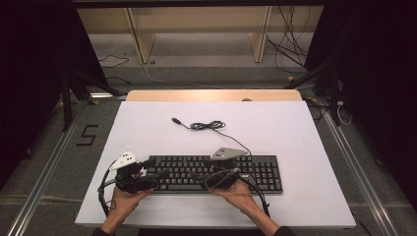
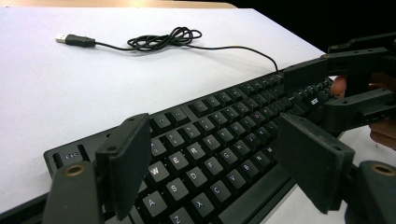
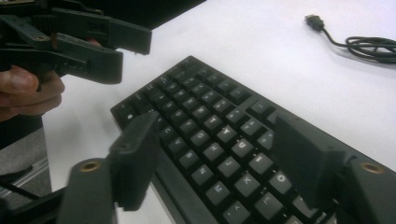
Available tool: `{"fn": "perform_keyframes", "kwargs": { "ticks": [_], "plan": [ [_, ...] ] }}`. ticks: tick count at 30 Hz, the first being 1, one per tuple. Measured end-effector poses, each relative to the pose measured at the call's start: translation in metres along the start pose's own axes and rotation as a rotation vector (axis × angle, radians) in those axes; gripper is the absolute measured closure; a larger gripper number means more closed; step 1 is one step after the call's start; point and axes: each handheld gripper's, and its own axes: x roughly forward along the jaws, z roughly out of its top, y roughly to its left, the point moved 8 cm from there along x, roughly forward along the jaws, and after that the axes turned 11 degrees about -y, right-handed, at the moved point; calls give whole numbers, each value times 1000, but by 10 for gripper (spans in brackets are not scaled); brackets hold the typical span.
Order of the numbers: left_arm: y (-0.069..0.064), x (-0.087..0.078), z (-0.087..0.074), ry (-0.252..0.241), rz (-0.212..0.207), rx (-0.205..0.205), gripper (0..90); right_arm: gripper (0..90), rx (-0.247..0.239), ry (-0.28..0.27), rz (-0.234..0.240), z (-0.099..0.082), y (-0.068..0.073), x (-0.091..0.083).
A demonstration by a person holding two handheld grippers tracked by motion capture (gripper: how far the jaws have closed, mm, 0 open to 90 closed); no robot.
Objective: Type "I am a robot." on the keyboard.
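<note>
A black keyboard [image 1: 182, 172] lies near the front edge of the white table top [image 1: 295, 137]. Its cable [image 1: 206, 126] runs back in a loose coil to a USB plug [image 1: 175, 120]. My left gripper [image 1: 149, 174] is at the keyboard's left end, jaws open over the letter keys [image 2: 187, 154] with nothing between them [image 2: 212, 128]. My right gripper [image 1: 199, 178] hovers over the keyboard's middle, pointing left, jaws open above the keys [image 3: 215, 128]. The two grippers face each other: the right gripper [image 2: 308, 95] in the left gripper view, the left gripper [image 3: 133, 53] in the right gripper view.
A wooden table edge [image 1: 211, 95] runs behind the white top. Beyond it stand a wooden shelf frame [image 1: 142, 34] and loose floor cables [image 1: 290, 49]. A "5" [image 1: 87, 134] is marked on the floor at the left. The coiled cable [image 2: 163, 38] lies on bare white surface.
</note>
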Motion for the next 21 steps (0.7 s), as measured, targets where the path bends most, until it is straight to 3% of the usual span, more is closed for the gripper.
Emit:
{"fn": "perform_keyframes", "kwargs": {
  "ticks": [3, 4, 14, 21],
  "plan": [
    [0, 0, 0, 0, 1, 1, 265, 395, -4, 9, 6, 0, 2, 3],
    [0, 0, 0, 1, 1, 3, 265, 457, -8, 24, 7, -2, 4, 6],
    [0, 1, -1, 1, 5, 5, 264, 769, -30, 84, -2, -11, 8, 22],
    [1, 1, -1, 4, 5, 6, 264, 900, -45, 125, 6, -19, 14, 33]
  ]
}}
